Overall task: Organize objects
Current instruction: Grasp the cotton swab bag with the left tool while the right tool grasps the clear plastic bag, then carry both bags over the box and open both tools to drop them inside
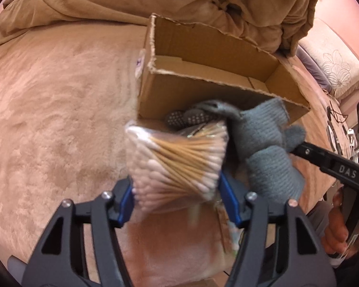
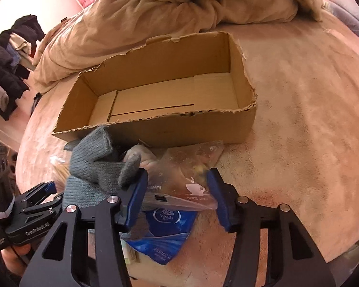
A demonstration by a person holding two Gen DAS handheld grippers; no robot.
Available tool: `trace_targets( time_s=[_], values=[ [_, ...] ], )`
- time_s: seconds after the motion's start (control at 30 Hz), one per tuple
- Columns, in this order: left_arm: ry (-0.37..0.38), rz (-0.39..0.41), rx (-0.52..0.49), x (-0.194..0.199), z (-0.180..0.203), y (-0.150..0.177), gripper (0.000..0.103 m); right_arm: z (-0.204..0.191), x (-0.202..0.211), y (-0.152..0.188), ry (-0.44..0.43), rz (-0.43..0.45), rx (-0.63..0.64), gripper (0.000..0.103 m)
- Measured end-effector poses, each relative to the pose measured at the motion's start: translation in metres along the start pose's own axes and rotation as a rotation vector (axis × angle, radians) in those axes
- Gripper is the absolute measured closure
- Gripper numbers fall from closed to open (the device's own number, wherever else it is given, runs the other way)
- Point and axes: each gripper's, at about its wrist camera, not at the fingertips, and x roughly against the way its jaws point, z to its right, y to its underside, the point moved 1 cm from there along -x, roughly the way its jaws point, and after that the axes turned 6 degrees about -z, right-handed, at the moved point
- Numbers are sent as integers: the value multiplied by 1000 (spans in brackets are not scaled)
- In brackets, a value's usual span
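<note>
Cotton swabs with wooden sticks in a clear bag (image 1: 177,165) sit clamped between the left gripper's (image 1: 177,189) blue pads, before the open brown cardboard box (image 2: 155,129). Right gripper (image 2: 178,196) spreads wide, a grey knitted glove (image 2: 95,169) draped on one finger.

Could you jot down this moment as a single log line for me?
left gripper: shut on cotton swab bag | right gripper: open over clear packet | grey glove beside | cardboard box: nothing inside
</note>
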Motion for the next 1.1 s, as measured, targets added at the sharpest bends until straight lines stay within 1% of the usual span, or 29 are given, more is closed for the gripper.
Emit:
trace_targets(
  time_s=[0.07, 0.13, 0.33, 0.4, 0.5, 0.6, 0.67, 0.7, 0.73, 0.9, 1.1],
  values=[
    [-2, 7, 2, 5, -2, 1, 42, 0, 3, 1, -3, 8, -5, 57],
    [-1, 17, 6, 12, -3, 3, 43, 2, 7, 2, -4, 14, -24, 61],
    [-2, 51, 5, 36, -2, 7, 44, 5, 22, 10, 23, 34, -40, 64],
    [-1, 64, 4, 38, 2, 2, 44, 5, 28, 12, 28, 42, -48, 64],
    [-11, 83, 5, 53, 1, 5, 44, 7, 40, 16, 48, 69, -54, 64],
    [-42, 96, 10, 57, 0, -1, 44, 10, 52, 18, 63, 96, -67, 64],
    [-113, 120, -22, 62, 1, -5, 44, 11, 59, 19, 67, 110, -70, 64],
    [-138, 131, -41, 66, 1, -6, 44, 11, 63, 19, 68, 116, -70, 64],
    [-145, 137, -46, 70, 0, -8, 44, 10, 67, 19, 66, 126, -68, 64],
    [-120, 155, -18, 87, -10, -14, 44, -1, 78, 16, 47, 151, -48, 64],
    [-76, 181, -25, 108, 1, -23, 44, -10, 95, 9, 36, 183, -32, 64]
  ],
)
